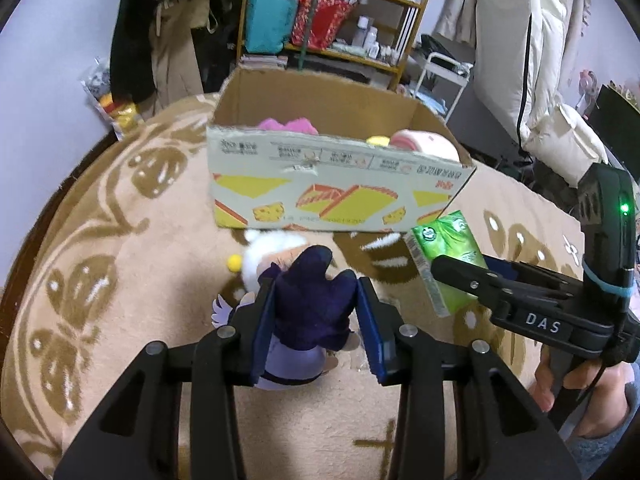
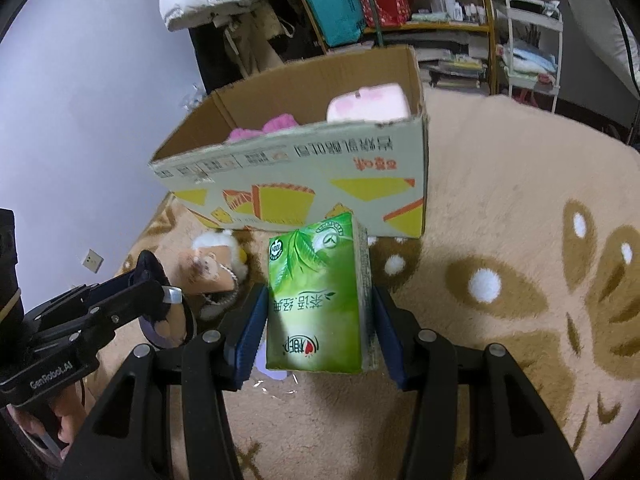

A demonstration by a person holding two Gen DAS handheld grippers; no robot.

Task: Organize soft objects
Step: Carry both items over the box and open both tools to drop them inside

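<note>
My left gripper [image 1: 316,312] is shut on a plush doll [image 1: 310,304] in a dark purple robe with white hair, held over the carpet just before the cardboard box [image 1: 328,188]. The doll also shows in the right wrist view [image 2: 208,272]. My right gripper [image 2: 318,320] is shut on a green tissue pack [image 2: 318,292], held in front of the box [image 2: 304,176]. In the left wrist view the pack [image 1: 444,256] sits in the right gripper [image 1: 460,276] beside the box's right corner. Pink soft items [image 2: 368,104] lie in the box.
A beige patterned carpet [image 2: 500,240] covers the floor. Behind the box stand a yellow shelf [image 1: 340,12] with bags and bottles, hanging clothes [image 1: 160,40], a white trolley [image 2: 532,40] and white padded coats [image 1: 532,60]. Snack bags [image 1: 112,108] lie at the left wall.
</note>
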